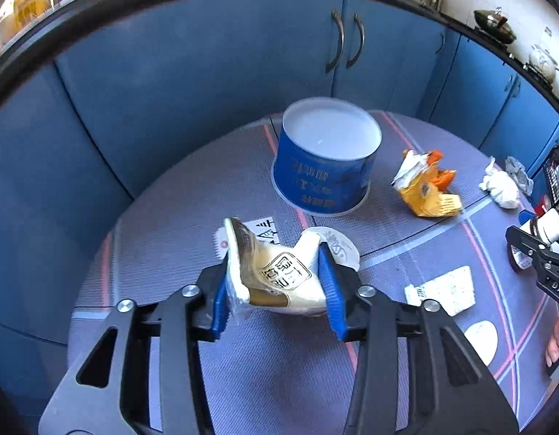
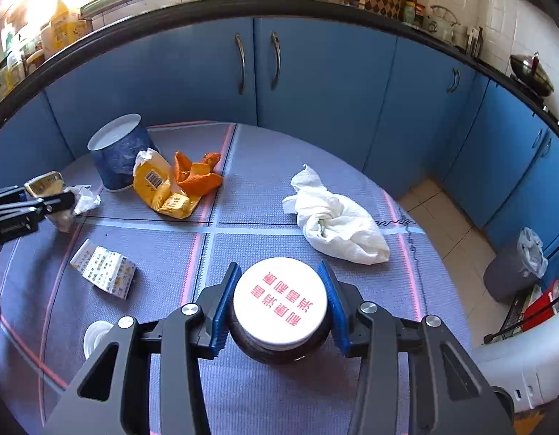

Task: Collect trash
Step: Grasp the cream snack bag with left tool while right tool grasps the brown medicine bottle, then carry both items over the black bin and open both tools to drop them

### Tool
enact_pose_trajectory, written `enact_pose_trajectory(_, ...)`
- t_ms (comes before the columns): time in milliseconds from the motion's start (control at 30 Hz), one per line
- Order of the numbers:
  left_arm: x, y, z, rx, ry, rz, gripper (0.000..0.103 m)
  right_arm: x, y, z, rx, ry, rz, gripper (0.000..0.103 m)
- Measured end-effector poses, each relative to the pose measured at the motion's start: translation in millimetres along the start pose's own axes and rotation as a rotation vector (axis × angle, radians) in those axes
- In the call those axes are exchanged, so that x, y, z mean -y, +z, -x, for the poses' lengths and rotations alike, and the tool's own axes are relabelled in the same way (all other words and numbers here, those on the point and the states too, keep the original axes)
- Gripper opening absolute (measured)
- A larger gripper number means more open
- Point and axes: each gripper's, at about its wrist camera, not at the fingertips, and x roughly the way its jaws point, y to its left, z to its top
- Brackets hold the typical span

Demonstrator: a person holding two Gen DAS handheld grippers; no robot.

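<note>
Nearest item, left wrist view: left gripper, blue fingers pinching a crumpled cream-and-gold wrapper from both sides, just above the bench. Nearest item, right wrist view: right gripper, blue fingers pressed against the sides of a dark jar with a white lid bearing red print; the jar stands upright on the bench's grey mat. Behind the wrapper: a white disc lying flat on the mat, partly hidden. Farther back: one blue round tub, upright, open top, near the far edge of the bench. Right of the tub: one yellow-and-orange torn packet, crumpled, lying close beside it. Centre right: one white crumpled tissue wad, well apart from the packet. Near left in the right wrist view: one small printed paper packet, lying flat, and a white round lid by the bench's near edge. Background: blue cupboard doors under a dark counter edge; one grey bin with a white liner on the tiled floor at right.
</note>
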Motion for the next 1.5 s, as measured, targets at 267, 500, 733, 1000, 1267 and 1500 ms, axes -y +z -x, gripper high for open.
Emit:
enact_pose_trajectory(267,5,4,44,0.069,-0.022,0.005,0.041,4,-1,35,0.042,0.000,0.005,0.043)
enact_pose_trajectory(500,46,24,78,0.136,-0.064,-0.048,0.041,16,4,71,0.094,-0.027,0.005,0.043)
enact_pose_trajectory(733,116,44,108,0.205,-0.133,-0.131,0.041,43,2,108,0.141,-0.074,-0.027,0.043)
enact_pose_trajectory(1000,191,44,127,0.228,-0.206,-0.216,0.041,82,-14,147,0.173,-0.145,-0.077,0.043)
enact_pose_trajectory(1267,258,39,149,0.249,-0.253,-0.318,0.041,118,-35,183,0.198,-0.236,-0.111,0.043)
enact_pose_trajectory(1500,303,31,162,0.258,-0.284,-0.384,0.041,147,-55,209,0.205,-0.296,-0.135,0.043)
